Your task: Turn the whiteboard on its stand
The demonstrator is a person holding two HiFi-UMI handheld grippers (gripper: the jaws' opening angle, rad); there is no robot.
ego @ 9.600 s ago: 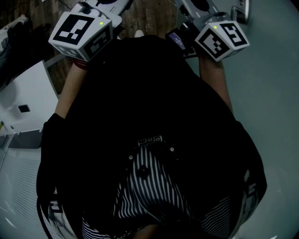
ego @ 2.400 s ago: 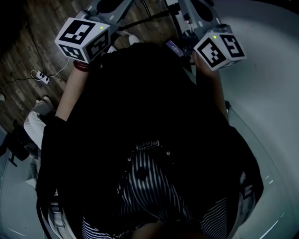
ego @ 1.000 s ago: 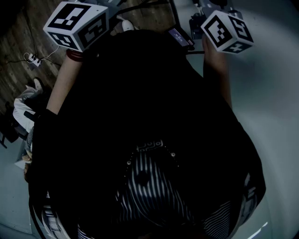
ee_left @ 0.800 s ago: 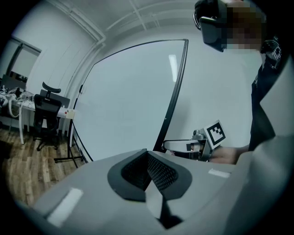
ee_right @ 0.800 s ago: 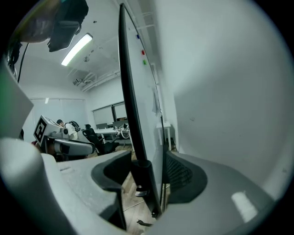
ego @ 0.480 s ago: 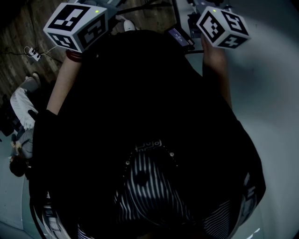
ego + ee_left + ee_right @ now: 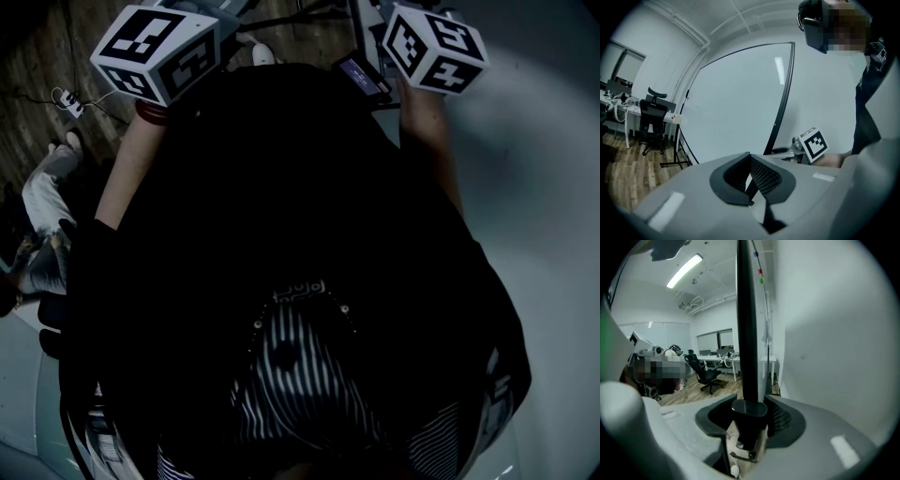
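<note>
Whiteboard [image 7: 736, 108], large, white, black-framed: at lower centre, grey left gripper [image 7: 750, 161] clenches its edge; grey right gripper [image 7: 749, 405] grasps its frame. The white face rises beyond, mid-frame. Uneven pulling could slip the jaws, jerking the board.

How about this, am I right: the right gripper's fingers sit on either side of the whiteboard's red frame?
Not quite: the whiteboard frame is black, not red. The right gripper view shows the right gripper with its fingers on either side of it.
</note>
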